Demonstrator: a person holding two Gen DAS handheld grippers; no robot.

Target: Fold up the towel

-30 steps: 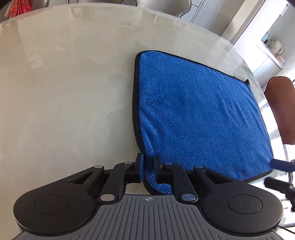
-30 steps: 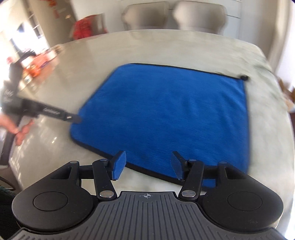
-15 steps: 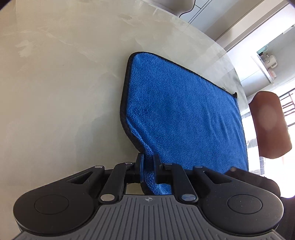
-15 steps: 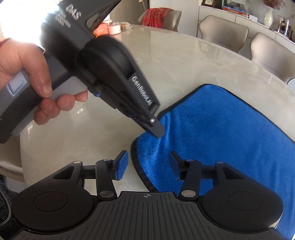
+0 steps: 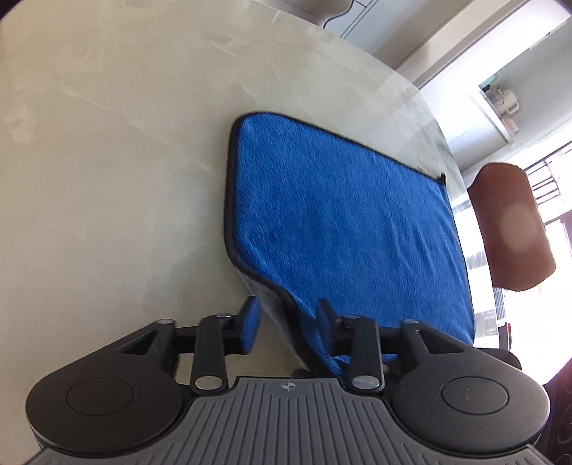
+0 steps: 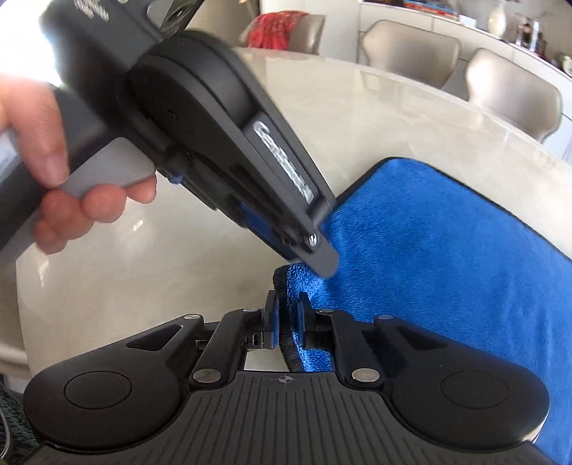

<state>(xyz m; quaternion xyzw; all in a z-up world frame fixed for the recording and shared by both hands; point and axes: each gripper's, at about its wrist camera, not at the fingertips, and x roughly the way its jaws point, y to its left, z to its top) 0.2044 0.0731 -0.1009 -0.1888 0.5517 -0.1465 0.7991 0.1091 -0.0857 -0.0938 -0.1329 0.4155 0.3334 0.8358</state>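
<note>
A blue towel (image 5: 343, 221) with a dark hem lies on the pale marble table (image 5: 107, 179); its near corner is lifted. My left gripper (image 5: 287, 327) is open, its fingers on either side of the raised corner without pinching it. In the right wrist view the towel (image 6: 429, 257) shows again, and my right gripper (image 6: 286, 323) is shut on its hemmed near corner. The left gripper's body (image 6: 214, 136), held by a hand (image 6: 53, 179), hangs just above and ahead of the right one.
A brown chair back (image 5: 511, 225) stands past the table's right edge. Beige chairs (image 6: 411, 50) and one with a red cloth (image 6: 279, 32) stand at the far side. Bare tabletop lies left of the towel.
My left gripper has opened and let go of the towel corner. My right gripper has closed on the same corner, and the corner is now raised.
</note>
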